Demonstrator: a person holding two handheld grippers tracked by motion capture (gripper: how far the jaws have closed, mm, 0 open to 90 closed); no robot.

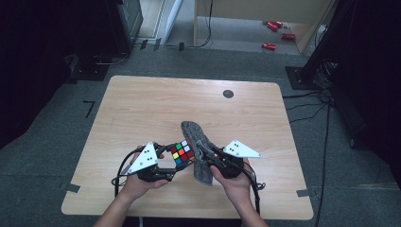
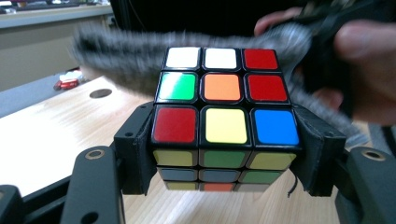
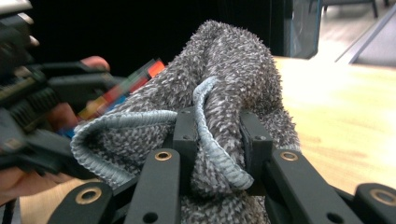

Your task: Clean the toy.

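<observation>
A: High view is showing a pale wooden table (image 1: pixel 142 104) with rounded corners, standing on grey carpet (image 1: pixel 42 156). A dark round cable hole (image 1: pixel 228 93) is sitting near the far edge.

B: And the room around it?

A: Dark on both sides. Black stands with cables (image 1: pixel 326 99) are crowding the right side, a dark box (image 1: pixel 125 21) is standing at the far left, and some red things (image 1: pixel 274 35) are lying on the floor beyond a light wooden frame. Tape marks are sticking to the carpet by the near corners.

B: Where is the cube sitting?

A: The cube (image 1: pixel 182 152) is being held just above the near middle of the table. The left gripper (image 1: pixel 169 156) is clamping it, one jaw pressing each side; the left gripper view is showing the cube (image 2: pixel 224 109) squeezed between the two black pads, with white, red, green, orange, yellow and blue stickers facing up.

B: And the other claw?

A: The right gripper (image 1: pixel 208 153) is pinching a grey cloth (image 1: pixel 198 149), closed tight on a fold. In the right gripper view the cloth (image 3: pixel 233 79), fuzzy with a blue hem, is bunching up between the jaws.

B: Are they touching?

A: The cloth is lying against the cube's right and far sides; in the left gripper view it is blurring behind the cube's top.
</observation>
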